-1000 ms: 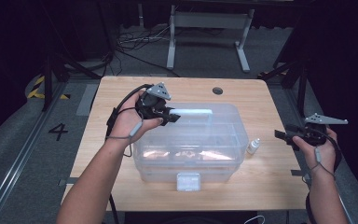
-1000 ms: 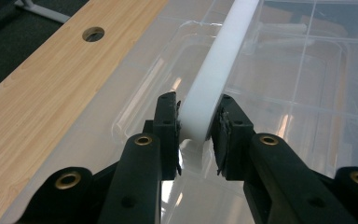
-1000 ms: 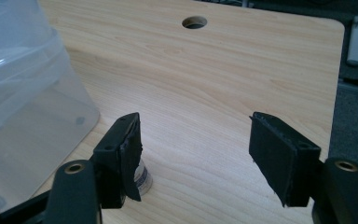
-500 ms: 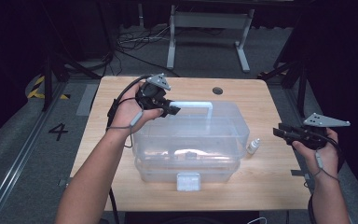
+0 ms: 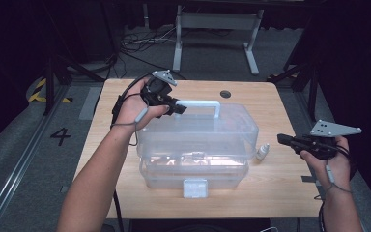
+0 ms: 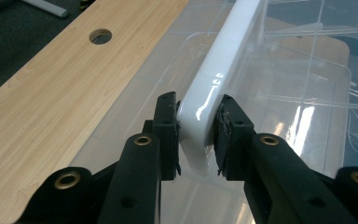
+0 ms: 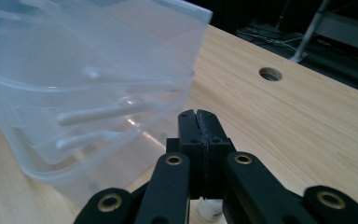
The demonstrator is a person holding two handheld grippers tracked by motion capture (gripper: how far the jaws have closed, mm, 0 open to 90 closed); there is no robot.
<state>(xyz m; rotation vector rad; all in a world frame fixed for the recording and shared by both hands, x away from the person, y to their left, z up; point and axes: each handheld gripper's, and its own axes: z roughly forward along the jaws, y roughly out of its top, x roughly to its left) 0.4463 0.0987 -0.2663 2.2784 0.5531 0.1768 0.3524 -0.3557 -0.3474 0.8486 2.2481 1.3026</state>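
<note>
While left claw [image 6: 196, 135] pinches white handle [image 6: 221, 70] atop clear box [image 5: 198, 145], right claw [image 7: 199, 135] just pressed together, empty, beside box.

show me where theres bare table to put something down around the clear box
Bare wood lies left of the clear box, along the table's left edge, and in a far strip around the round hole. The near edge beside the white latch is narrow. The right side is crowded: small bottle and the shut right tongs.

Numeral "4" on the grey floor [image 5: 60, 137] (left of the table), nothing else legible
</note>
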